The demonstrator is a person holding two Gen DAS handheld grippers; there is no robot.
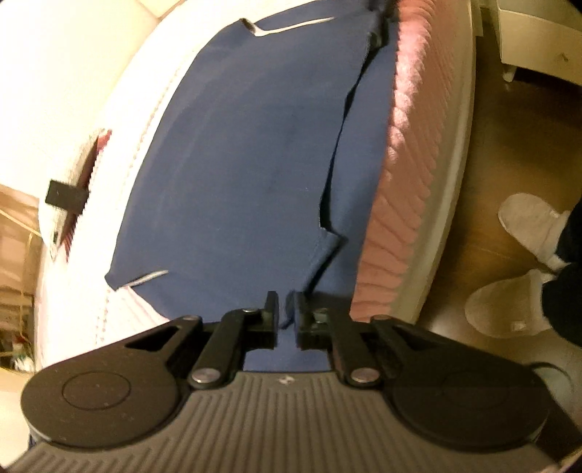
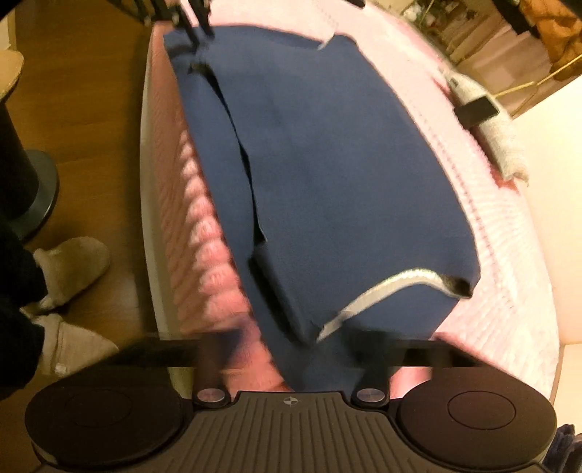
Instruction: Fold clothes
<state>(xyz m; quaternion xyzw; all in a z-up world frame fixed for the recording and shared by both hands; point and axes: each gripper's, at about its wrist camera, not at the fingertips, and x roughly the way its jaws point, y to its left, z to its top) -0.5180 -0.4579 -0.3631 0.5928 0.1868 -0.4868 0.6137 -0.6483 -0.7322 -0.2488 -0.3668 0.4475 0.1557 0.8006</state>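
Note:
A navy blue garment (image 1: 240, 145) lies spread flat on a pink ribbed bed cover (image 1: 396, 182), with one side folded inward along its length. My left gripper (image 1: 287, 313) is shut on the garment's near edge, a bit of blue cloth pinched between the pads. In the right wrist view the same garment (image 2: 327, 163) fills the middle, a grey-lined hem (image 2: 385, 291) at the near end. My right gripper (image 2: 291, 353) is motion-blurred with its arms spread wide, open over the garment's near corner. The left gripper shows at the far end in the right wrist view (image 2: 196, 25).
A black phone (image 2: 476, 111) lies on a white towel (image 2: 498, 145) at the far side of the bed. The bed edge (image 1: 451, 182) drops to a wooden floor (image 1: 509, 138) where the person's slippers (image 1: 509, 305) stand. A dark pedestal base (image 2: 32, 189) stands nearby.

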